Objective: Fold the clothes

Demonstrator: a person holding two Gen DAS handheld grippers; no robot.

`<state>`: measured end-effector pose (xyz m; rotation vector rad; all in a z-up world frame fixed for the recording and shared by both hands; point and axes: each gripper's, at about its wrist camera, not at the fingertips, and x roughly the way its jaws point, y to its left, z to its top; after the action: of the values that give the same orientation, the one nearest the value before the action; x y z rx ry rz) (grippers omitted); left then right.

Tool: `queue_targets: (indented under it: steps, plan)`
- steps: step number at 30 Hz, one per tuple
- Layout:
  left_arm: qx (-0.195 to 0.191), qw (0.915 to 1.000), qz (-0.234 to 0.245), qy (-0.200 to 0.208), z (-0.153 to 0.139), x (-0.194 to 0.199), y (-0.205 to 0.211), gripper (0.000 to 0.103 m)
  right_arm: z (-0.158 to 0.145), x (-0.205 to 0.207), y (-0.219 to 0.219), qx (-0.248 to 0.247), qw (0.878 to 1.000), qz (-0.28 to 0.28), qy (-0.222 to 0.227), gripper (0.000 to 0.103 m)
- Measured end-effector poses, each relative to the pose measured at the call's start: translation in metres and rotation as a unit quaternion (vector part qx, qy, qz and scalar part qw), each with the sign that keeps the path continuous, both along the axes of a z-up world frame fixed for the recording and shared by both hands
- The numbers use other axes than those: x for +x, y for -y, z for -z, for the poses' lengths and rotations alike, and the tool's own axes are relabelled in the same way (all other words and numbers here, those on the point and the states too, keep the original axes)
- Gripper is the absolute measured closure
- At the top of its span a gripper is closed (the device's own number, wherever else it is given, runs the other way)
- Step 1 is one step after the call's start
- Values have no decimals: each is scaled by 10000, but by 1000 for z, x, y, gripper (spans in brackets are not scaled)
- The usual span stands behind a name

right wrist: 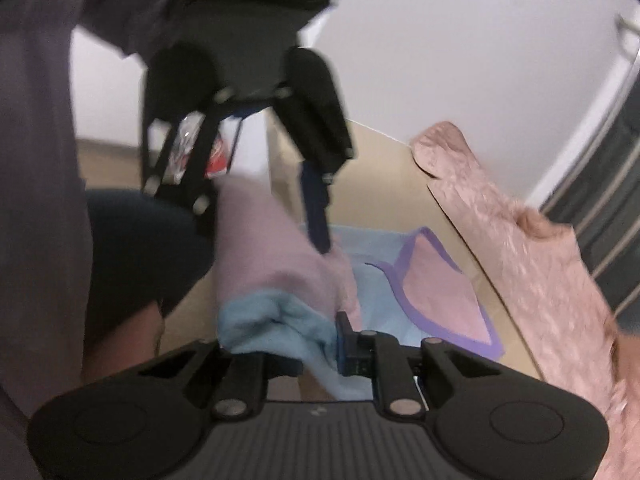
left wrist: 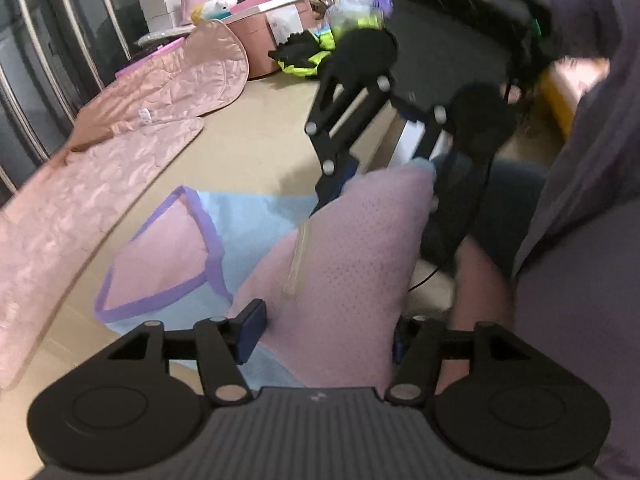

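Left wrist view: the pink-and-blue garment is lifted off the bench beside the quilted pink cover, pinched by both the left tool and right tool; tension should be kept even so the fold edge lands straight.

Tan bench with fabrics spread on it

A pale blue garment with purple-trimmed pink panel lies flat; a pink quilted cover runs along its far edge.

Pink fabric hides the left gripper's right finger.
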<state>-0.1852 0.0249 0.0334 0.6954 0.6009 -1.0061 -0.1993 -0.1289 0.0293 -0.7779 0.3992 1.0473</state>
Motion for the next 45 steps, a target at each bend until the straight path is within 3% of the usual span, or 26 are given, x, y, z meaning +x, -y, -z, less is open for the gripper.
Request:
queue_targets:
  steps: [4,6,7,9,11,13,15,18,23,26,28,29,30,31,33,37,41,44,45]
  plan:
    - [133,9992,-42,378,7,-8,1,34,-5,2,9,222,9989,16,-402,91]
    - [188,9983,14,546,8,-12,3,36,-5,6,10,275,9984,0,-489,91]
    - [205,9980,74,588,8,-14,5,46,-4,10,10,296,9981,0,-533,91]
    - [204,9993,202,239,5,-11,8,67,-3,16,9,329,9976,7,-605,92]
    - [188,9996,173,-114,3,-5,9,73,-3,8,9,232,9987,82,-451,90]
    - [141,9992,134,-353,-1,2,8,79,-1,-2,3,-15,10000,55,-65,79]
    - [99,9984,155,-532,-6,6,6,80,2,-15,-3,-215,9988,-190,400,67]
    - [230,9971,212,-694,-11,11,9,80,7,-26,-10,-446,9941,-453,883,65]
    - [307,9947,125,-969,-17,21,15,80,10,-36,-17,-801,9813,-669,1616,47]
    - [228,9934,21,-1121,-18,27,16,80,12,-42,-20,-889,9750,-864,1843,48]
    - [206,9929,-20,-1175,-18,28,16,80,12,-46,-21,-884,9740,-982,1839,61]
    - [212,9933,-38,-1132,-17,27,15,79,12,-44,-21,-892,9762,-991,1711,81]
    - [210,9940,-52,-1071,-17,25,15,72,11,-41,-23,-913,9795,-976,1506,83]
    - [177,9956,-52,-922,-18,22,14,48,9,-38,-22,-862,9829,-956,1314,83]
    - [140,9992,-94,-350,-19,8,13,10,4,-32,-21,-679,9882,-904,1032,84]
    - [157,9976,214,643,-15,-27,12,6,-11,-18,-11,-213,9953,-829,454,85]
    - [625,9833,403,1663,10,-47,19,6,-17,-5,-1,65,9964,-830,184,85]
    - [567,9819,490,1741,18,-46,21,10,-20,1,2,118,9957,-911,143,85]
    - [499,9830,514,1692,18,-45,21,17,-23,1,4,121,9950,-983,158,85]
